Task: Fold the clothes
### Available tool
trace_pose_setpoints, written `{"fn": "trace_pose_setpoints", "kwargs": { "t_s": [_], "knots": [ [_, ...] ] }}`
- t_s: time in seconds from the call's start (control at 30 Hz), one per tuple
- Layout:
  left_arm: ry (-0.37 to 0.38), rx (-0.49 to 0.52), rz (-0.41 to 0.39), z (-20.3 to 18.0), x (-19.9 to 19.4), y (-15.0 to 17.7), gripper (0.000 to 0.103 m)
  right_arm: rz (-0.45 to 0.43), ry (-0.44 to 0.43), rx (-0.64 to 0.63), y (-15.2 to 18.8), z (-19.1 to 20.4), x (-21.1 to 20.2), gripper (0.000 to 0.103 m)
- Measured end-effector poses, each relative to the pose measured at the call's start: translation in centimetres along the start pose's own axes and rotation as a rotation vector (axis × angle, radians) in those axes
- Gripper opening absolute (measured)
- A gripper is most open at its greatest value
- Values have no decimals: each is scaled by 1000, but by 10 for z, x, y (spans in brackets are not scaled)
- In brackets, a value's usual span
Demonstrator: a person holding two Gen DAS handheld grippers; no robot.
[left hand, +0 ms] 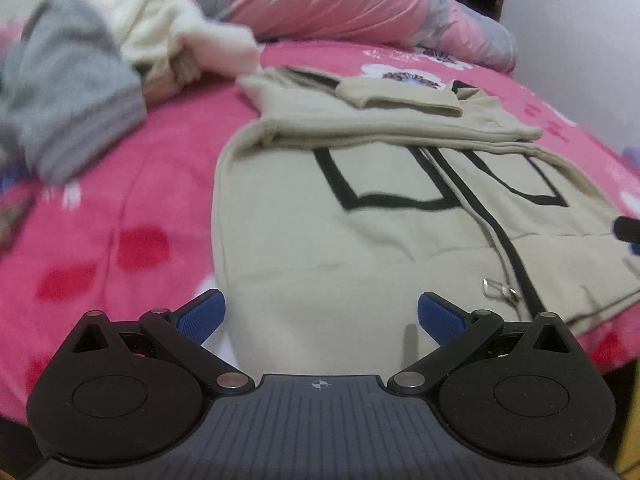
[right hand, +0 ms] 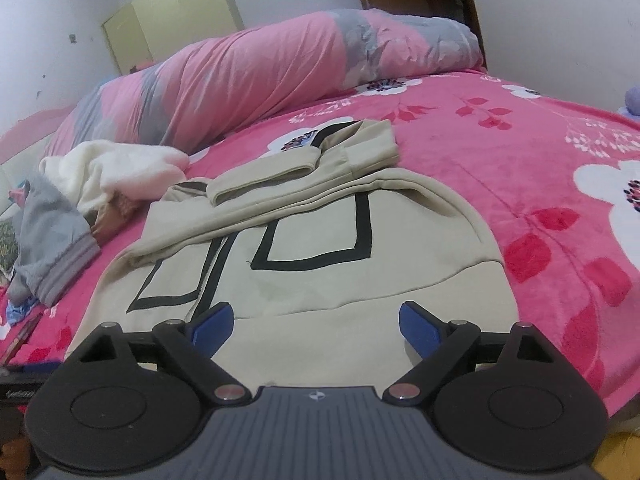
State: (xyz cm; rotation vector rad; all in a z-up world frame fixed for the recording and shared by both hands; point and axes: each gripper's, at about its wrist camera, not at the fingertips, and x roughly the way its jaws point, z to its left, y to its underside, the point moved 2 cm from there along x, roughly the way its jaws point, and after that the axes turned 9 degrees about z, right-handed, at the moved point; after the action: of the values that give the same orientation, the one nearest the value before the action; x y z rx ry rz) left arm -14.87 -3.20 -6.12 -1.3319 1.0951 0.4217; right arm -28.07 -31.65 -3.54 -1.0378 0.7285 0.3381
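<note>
So the beige jacket (right hand: 320, 280) is lying flat on the pink blanket (right hand: 500, 152), zip side up, long axis running from the near edge away toward the rolled duvet (right hand: 260, 68). Its sleeves are lying folded across the far end. Left gripper (left hand: 320, 316) and right gripper (right hand: 316, 322) are both hovering over the near hem, jaws spread wide, gripping nothing. Some grey and cream clothes (right hand: 80, 200) are sitting off to the left.

Pink floral bed (right hand: 500, 152) bears beige jacket (right hand: 320, 280), rolled quilt (right hand: 260, 64), loose clothes (right hand: 100, 176).
</note>
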Motion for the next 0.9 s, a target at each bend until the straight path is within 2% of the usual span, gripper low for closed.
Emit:
{"fn": "trace_pose_setpoints", "kwargs": {
  "t_s": [0.07,0.2,0.5,0.7,0.9],
  "knots": [
    [33,-50,12,9,-3,5,103,0,-1,3,0,1,0,91],
    [80,-87,-14,20,-11,14,103,-2,5,4,0,4,-1,90],
    [123,-32,-47,20,-21,32,103,-16,16,50,-2,-4,-7,87],
    [112,-13,-65,18,-24,34,101,-41,53,159,-9,-35,-12,80],
    [103,-32,-143,25,-31,25,91,-41,29,287,-12,-62,-10,72]
  ]
}}
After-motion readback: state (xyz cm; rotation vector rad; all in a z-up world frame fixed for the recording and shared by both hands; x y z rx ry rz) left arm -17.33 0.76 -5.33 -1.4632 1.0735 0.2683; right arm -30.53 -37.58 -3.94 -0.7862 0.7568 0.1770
